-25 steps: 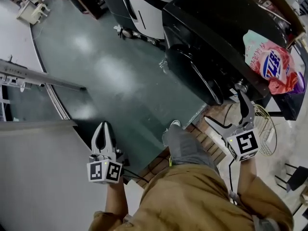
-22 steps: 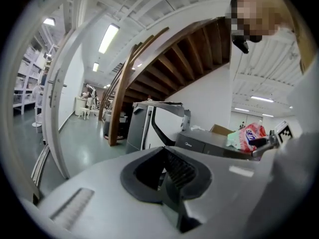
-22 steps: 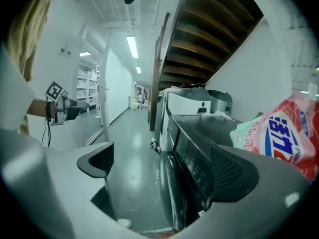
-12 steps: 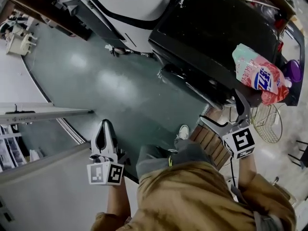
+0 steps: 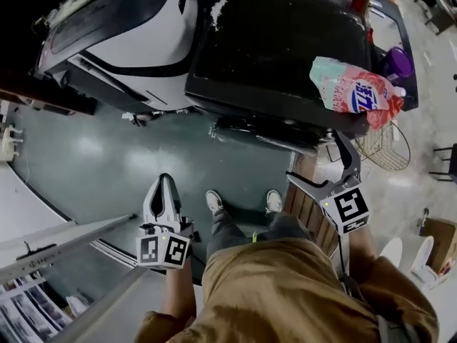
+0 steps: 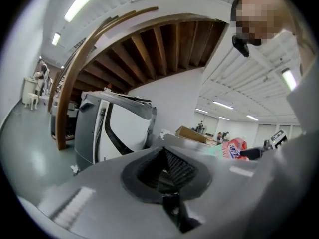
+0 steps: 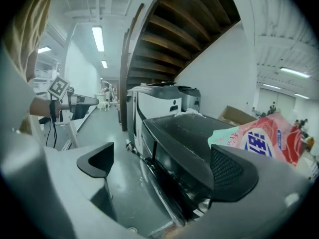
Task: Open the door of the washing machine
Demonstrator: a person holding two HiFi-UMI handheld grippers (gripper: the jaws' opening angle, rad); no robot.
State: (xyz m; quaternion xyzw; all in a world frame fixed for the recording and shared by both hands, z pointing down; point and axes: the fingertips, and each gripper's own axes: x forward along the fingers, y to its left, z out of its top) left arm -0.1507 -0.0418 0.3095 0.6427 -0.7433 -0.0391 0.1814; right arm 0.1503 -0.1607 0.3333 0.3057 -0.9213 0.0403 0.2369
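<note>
Standing at the person's feet, the glossy black boxy washing machine carries a soft pink pouch; the right gripper gapes beside its rounded door, the left gripper pinched together, empty.

Glossy black washing machine, shiny floor

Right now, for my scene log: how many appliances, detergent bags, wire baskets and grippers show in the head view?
Appliances: 2 (black washing machine, white machine)
Detergent bag: 1
Wire basket: 1
Grippers: 2 (left gripper shut, right gripper open)
Total: 6
</note>
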